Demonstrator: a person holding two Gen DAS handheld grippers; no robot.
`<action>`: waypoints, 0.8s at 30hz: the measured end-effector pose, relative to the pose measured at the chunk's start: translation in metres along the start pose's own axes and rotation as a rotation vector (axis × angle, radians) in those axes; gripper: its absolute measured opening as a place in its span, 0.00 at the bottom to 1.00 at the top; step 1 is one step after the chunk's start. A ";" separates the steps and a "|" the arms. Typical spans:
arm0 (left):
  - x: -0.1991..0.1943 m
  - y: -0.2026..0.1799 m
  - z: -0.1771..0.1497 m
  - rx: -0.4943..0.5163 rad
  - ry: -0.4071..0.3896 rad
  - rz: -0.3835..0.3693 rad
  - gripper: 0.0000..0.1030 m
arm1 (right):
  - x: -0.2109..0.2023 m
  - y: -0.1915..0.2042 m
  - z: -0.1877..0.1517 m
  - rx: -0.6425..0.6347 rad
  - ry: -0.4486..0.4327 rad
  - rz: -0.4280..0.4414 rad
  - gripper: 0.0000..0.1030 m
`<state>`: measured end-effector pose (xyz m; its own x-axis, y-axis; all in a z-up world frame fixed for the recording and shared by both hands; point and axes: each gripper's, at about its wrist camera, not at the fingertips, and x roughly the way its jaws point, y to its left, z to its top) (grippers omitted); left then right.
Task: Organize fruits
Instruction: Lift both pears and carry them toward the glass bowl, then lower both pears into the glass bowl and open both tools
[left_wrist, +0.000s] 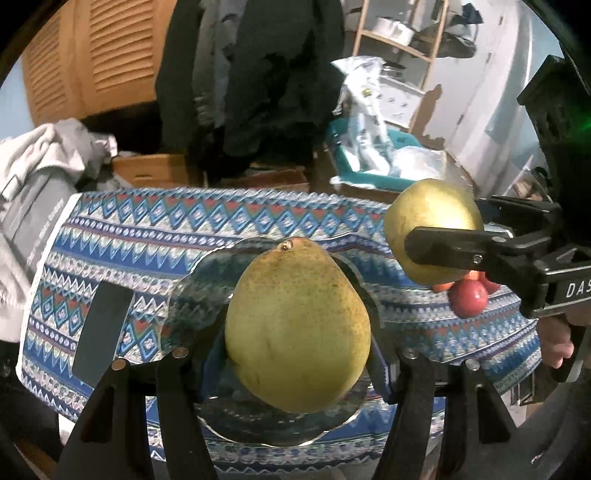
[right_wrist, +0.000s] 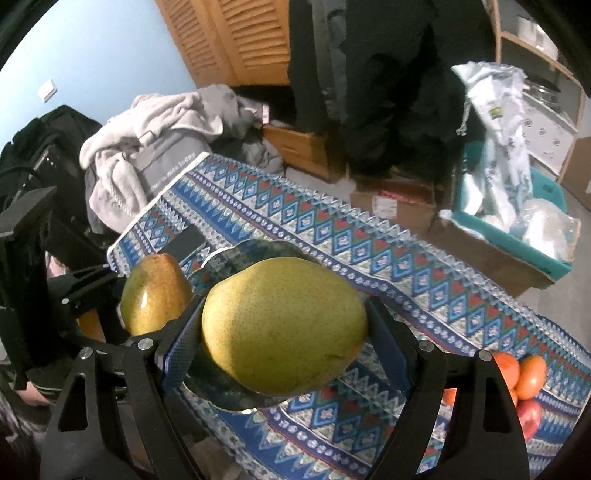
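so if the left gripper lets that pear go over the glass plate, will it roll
Probably. The pear looks rounded and smooth-skinned, so it may tip and roll. The glass plate looks shallow and slick, offering little stop. It looks firm, so the left gripper shouldn't squash it.

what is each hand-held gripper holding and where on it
The left hand-held gripper holds a pear across its wide lower body. The right hand-held gripper holds another pear across its middle.
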<state>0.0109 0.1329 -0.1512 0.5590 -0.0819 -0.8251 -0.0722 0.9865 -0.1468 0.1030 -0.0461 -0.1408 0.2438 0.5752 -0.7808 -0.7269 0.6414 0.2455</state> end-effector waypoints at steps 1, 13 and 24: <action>0.005 0.005 -0.002 -0.007 0.013 0.008 0.64 | 0.007 0.001 0.001 0.000 0.012 0.004 0.82; 0.051 0.045 -0.028 -0.081 0.151 0.052 0.64 | 0.074 0.005 -0.003 0.016 0.153 0.023 0.82; 0.078 0.048 -0.052 -0.078 0.265 0.064 0.64 | 0.111 0.004 -0.022 0.027 0.256 0.021 0.82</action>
<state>0.0087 0.1668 -0.2511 0.3160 -0.0637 -0.9466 -0.1694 0.9779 -0.1224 0.1129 0.0087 -0.2393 0.0561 0.4433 -0.8946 -0.7120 0.6459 0.2754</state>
